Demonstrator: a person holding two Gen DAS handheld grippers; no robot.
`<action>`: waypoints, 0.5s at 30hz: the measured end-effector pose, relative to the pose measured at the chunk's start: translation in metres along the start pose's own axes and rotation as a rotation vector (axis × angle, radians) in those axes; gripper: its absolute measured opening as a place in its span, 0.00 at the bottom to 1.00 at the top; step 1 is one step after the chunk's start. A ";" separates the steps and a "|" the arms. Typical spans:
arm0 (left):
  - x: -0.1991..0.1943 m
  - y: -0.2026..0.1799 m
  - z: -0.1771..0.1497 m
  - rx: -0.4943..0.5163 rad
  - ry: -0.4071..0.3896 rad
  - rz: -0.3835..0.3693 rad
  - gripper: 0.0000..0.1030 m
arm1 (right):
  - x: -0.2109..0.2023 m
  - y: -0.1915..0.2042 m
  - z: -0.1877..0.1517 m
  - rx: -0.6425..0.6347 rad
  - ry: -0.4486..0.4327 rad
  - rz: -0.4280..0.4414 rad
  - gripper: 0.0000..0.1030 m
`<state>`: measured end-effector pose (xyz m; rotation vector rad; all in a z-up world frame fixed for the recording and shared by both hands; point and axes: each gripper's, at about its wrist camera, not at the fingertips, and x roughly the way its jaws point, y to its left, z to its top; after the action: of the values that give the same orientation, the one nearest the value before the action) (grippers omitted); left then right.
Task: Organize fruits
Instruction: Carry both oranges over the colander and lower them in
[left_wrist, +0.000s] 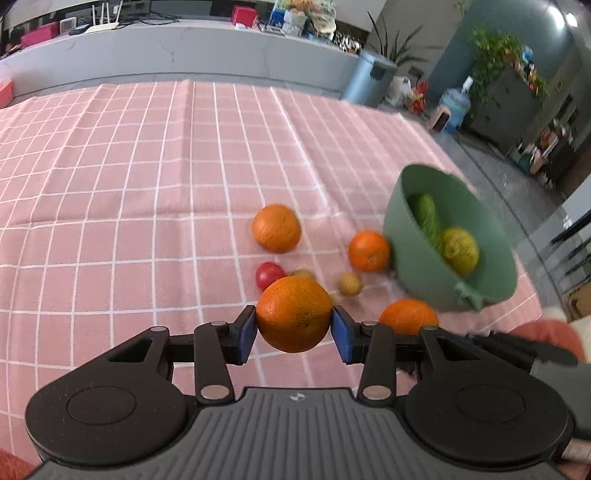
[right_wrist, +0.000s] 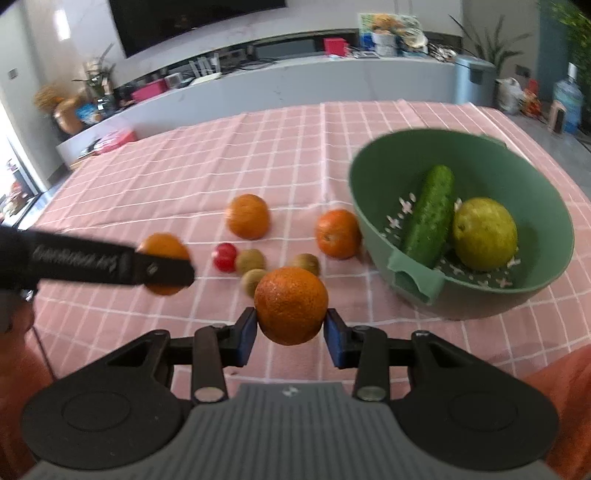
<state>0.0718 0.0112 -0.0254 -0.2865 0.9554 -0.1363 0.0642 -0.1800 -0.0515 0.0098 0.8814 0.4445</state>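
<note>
My left gripper (left_wrist: 294, 328) is shut on an orange (left_wrist: 293, 319), held above the pink checked cloth. My right gripper (right_wrist: 290, 332) is shut on another orange (right_wrist: 290, 305). The left gripper shows as a dark bar in the right wrist view (right_wrist: 110, 264), over its orange (right_wrist: 162, 245). A green bowl (right_wrist: 546, 206) at the right holds a cucumber (right_wrist: 430, 216) and a yellow-green fruit (right_wrist: 484, 232); it also shows in the left wrist view (left_wrist: 417, 254). On the cloth lie two oranges (right_wrist: 248, 216) (right_wrist: 338, 233), a red tomato (right_wrist: 224, 256) and three kiwis (right_wrist: 250, 260).
The pink checked tablecloth (right_wrist: 258, 147) covers the table. A grey counter with clutter (right_wrist: 295, 81) runs behind it. A grey bin (right_wrist: 472, 79) and a water bottle (right_wrist: 567, 98) stand at the back right on the floor.
</note>
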 end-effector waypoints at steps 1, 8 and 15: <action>-0.003 -0.003 0.002 -0.004 -0.009 -0.006 0.47 | -0.006 0.001 0.000 -0.014 -0.010 0.007 0.35; -0.012 -0.031 0.017 -0.007 -0.062 -0.056 0.47 | -0.041 -0.011 0.014 -0.086 -0.091 -0.018 0.35; -0.001 -0.072 0.036 0.064 -0.074 -0.094 0.47 | -0.056 -0.050 0.034 -0.151 -0.109 -0.110 0.35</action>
<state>0.1010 -0.0507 0.0167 -0.2759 0.8631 -0.2404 0.0773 -0.2411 0.0029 -0.1512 0.7362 0.4028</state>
